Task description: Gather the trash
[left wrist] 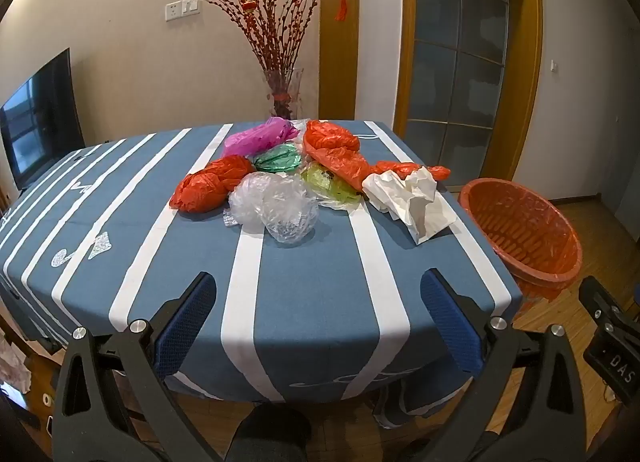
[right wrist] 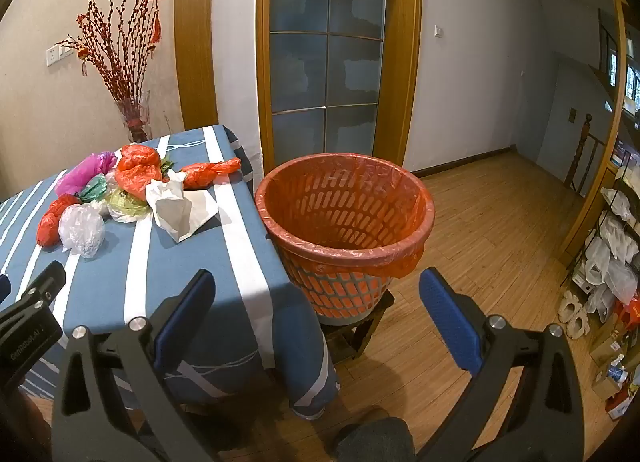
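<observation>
Trash point(left wrist: 280, 178) heaps mid-table point(left wrist: 320, 282); lined basket point(right wrist: 344, 222) stands just beside.

Bag pile point(left wrist: 288, 178) on table point(left wrist: 312, 282); bin point(right wrist: 344, 230) right of table.

The tablecloth point(left wrist: 304, 282) looked like matt woven cloth, blue with white stripes. On its far part lay thin crinkled plastic bags: a glossy clear one point(left wrist: 276, 208), shiny orange ones point(left wrist: 206, 186) at the left and far right, a magenta one point(left wrist: 256, 136), and a green one point(left wrist: 278, 158) with a foil-like sheen. Near them to the right, the white paper point(left wrist: 412, 198) was matt and creased. The basket point(right wrist: 344, 238) was slotted hard plastic, lined with a thin, glossy orange film. Both grippers' fingers point(left wrist: 188, 322) point(right wrist: 448, 322) bore textured blue pads on matt black plastic frames with bright metal bolts. The floor point(right wrist: 480, 230) was smooth, slightly glossy wood.
</observation>
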{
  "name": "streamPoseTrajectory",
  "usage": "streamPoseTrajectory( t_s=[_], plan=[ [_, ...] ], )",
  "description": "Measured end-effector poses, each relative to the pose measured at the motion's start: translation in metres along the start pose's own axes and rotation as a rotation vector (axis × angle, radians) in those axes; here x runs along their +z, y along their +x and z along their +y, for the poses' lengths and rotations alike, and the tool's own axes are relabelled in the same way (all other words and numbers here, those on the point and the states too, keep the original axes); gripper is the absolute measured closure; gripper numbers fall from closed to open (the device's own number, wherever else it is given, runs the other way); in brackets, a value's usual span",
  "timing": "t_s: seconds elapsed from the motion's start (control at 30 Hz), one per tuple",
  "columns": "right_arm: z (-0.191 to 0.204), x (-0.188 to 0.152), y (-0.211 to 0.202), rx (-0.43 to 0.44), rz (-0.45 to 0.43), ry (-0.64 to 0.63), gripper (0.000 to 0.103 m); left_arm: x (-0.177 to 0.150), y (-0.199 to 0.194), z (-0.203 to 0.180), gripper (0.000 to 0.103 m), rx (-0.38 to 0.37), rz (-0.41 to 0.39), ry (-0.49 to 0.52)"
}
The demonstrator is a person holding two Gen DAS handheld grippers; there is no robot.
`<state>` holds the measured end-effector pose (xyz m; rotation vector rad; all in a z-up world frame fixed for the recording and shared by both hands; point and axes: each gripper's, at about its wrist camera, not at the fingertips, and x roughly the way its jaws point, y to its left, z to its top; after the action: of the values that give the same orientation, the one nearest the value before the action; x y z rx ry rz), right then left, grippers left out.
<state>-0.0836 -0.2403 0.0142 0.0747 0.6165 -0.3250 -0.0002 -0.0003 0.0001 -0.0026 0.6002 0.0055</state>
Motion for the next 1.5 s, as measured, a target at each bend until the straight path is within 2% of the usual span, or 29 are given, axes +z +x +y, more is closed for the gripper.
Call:
streamPoseTrajectory(
  t_s=[1.5],
  plan=[
    [-0.0016,-0.0001,-0.0003,0.003,-0.002,0.006,0.004,-0.0001,0.0018,-0.0024,0.002,-0.002,0.003,-0.002]
  ],
)
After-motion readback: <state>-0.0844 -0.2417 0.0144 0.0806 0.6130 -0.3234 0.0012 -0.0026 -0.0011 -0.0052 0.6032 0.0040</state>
